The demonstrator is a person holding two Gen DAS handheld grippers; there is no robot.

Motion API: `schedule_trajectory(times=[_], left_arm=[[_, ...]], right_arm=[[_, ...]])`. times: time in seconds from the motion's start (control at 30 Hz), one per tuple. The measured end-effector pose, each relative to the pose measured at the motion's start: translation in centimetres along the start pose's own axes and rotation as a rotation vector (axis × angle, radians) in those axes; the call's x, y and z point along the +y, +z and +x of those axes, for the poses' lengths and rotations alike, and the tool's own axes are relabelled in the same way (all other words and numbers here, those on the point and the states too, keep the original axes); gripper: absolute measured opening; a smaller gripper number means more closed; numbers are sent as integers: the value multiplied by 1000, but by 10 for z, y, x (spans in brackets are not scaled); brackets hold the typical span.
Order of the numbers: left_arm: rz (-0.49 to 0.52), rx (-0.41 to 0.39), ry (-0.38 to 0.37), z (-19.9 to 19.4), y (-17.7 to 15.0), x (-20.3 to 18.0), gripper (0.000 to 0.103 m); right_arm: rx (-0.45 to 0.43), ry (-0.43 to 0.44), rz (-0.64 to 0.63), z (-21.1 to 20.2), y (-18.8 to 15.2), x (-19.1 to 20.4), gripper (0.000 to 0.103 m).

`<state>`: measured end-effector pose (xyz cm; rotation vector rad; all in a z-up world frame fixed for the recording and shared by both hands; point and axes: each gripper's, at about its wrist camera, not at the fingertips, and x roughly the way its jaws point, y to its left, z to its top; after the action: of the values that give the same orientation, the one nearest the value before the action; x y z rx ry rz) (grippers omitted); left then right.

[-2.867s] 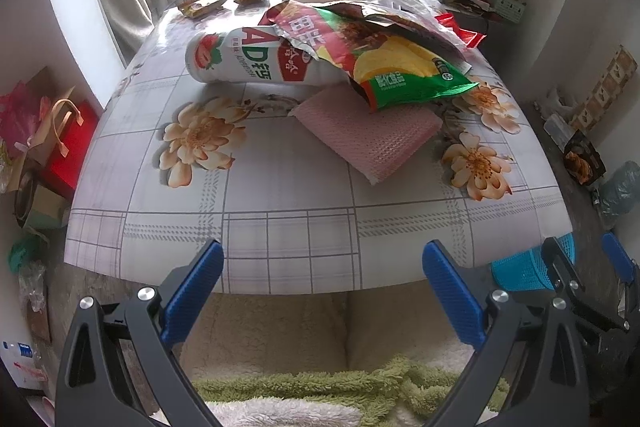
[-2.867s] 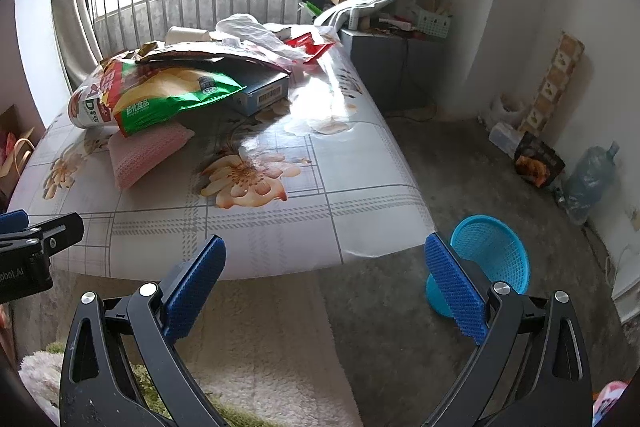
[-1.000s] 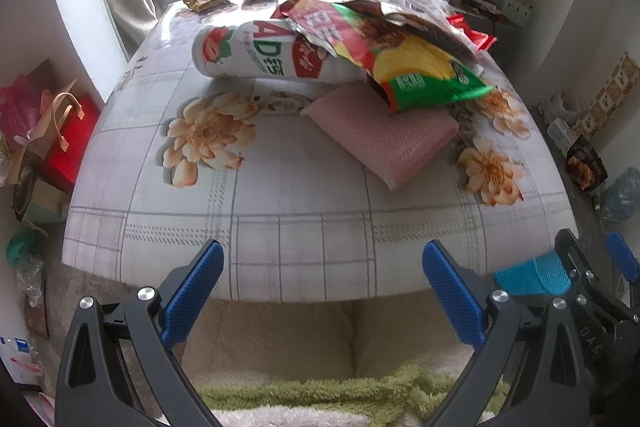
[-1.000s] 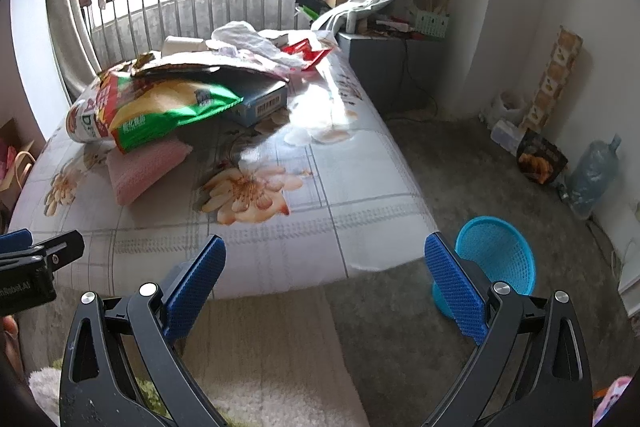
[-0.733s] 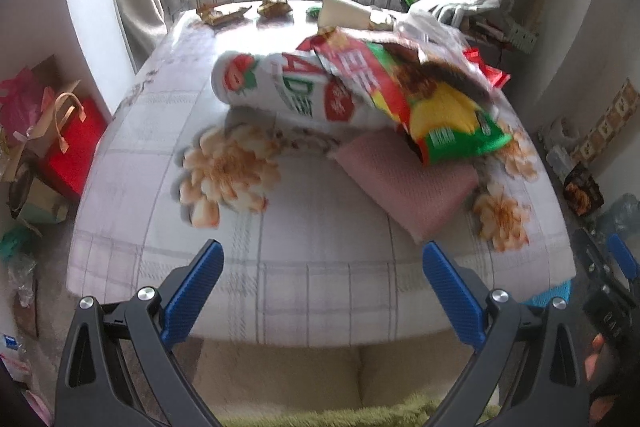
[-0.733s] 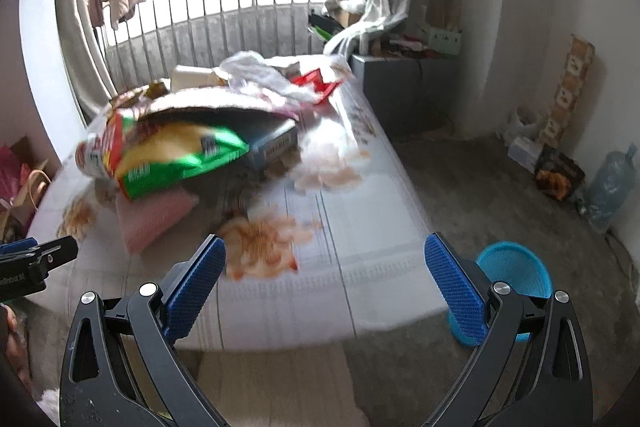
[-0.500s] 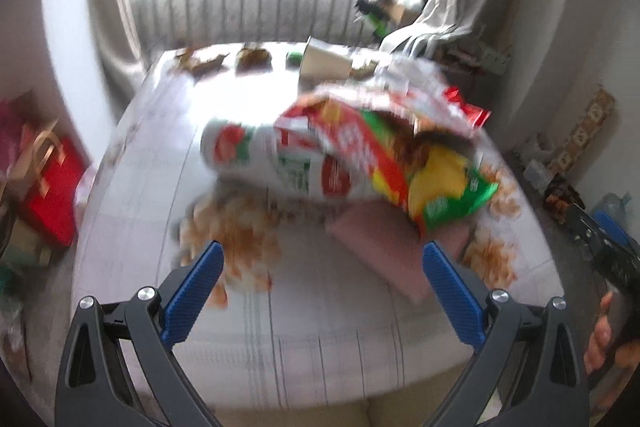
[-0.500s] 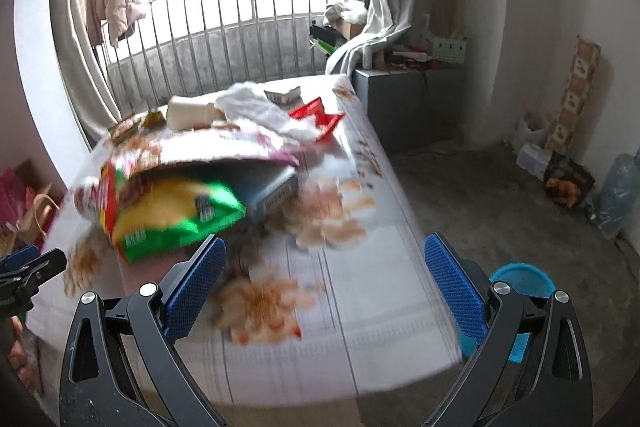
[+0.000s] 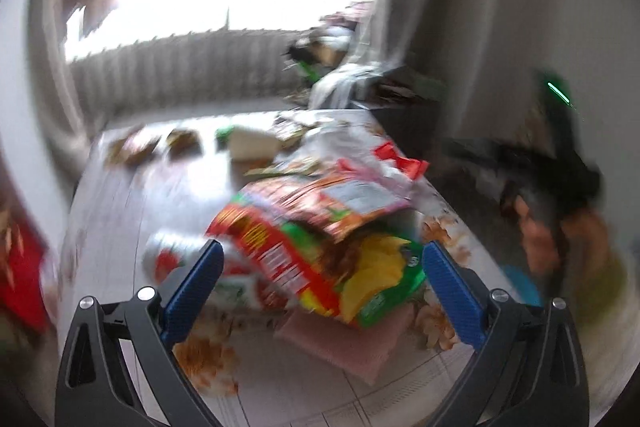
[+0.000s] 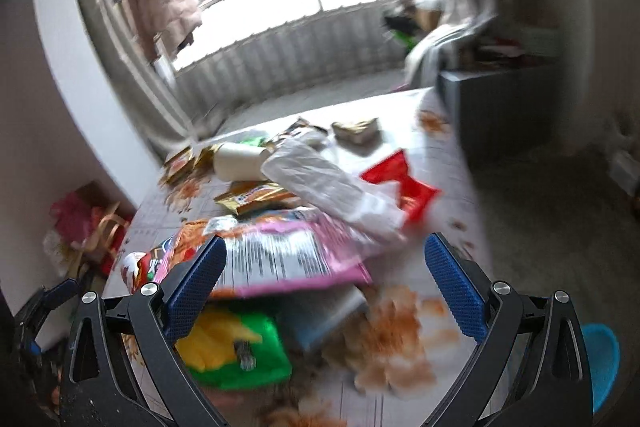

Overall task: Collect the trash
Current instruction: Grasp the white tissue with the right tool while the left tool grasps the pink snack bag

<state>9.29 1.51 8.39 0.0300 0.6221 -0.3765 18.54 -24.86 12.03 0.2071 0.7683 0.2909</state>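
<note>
Both views are smeared by motion, so only the larger things can be counted. The left gripper point(image 9: 320, 291) hangs above the near edge of the table point(image 9: 120, 195) with its two blue pads spread wide and nothing between them; the right gripper point(image 10: 324, 285) is likewise spread wide and empty over the same heap. The trash lies piled along the right half of the table: one red and orange snack bag point(image 9: 288, 227) on top of one green and yellow chip bag point(image 9: 380, 279), which rests partly on one pink cloth point(image 9: 352, 343) near the near edge. Under the bags one white bottle with red print point(image 9: 168, 251) lies on its side. In the right wrist view one pink-backed bag point(image 10: 288, 255) covers the heap, with one clear plastic bag point(image 10: 320, 179) and one red wrapper point(image 10: 404, 183) beyond it toward the far right corner. One pale paper cup point(image 10: 236, 161) lies on its side near the far edge, and about three small brown wrappers point(image 9: 132, 147) lie beside it along that edge. One blue basket point(image 10: 600, 359) stands on the floor off the table's near right corner.
</note>
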Motion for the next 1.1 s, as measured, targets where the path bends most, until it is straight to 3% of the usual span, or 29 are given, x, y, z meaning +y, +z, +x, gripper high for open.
schedule_trajectory(times=[0.17, 0.3, 0.4, 0.43, 0.57, 0.63, 0.67, 0.77, 0.87, 0.97, 1.1], left_arm=[[274, 35, 54, 34, 17, -49, 94], [371, 109, 61, 73, 26, -68, 83], [373, 171, 63, 99, 30, -71, 72], [369, 185, 57, 103, 31, -70, 71], [391, 245, 58, 121, 30, -65, 70], [424, 261, 72, 124, 29, -65, 70], [430, 274, 78, 128, 28, -63, 70], [408, 306, 76, 133, 30, -58, 66], [401, 327, 85, 138, 30, -53, 55], [390, 340, 77, 139, 31, -51, 40], [388, 343, 69, 139, 33, -49, 12]], right_arm=[[136, 30, -124, 62, 34, 11, 91], [215, 40, -188, 104, 47, 18, 87], [285, 43, -184, 132, 48, 11, 72], [306, 41, -176, 139, 47, 7, 62], [367, 90, -82, 151, 41, -14, 25], [358, 132, -28, 151, 40, -24, 20], [350, 159, 0, 149, 39, -31, 8], [334, 192, 49, 143, 39, -41, 4], [303, 233, 90, 131, 40, -51, 3], [277, 260, 115, 125, 44, -53, 3], [241, 276, 128, 114, 49, -56, 3]])
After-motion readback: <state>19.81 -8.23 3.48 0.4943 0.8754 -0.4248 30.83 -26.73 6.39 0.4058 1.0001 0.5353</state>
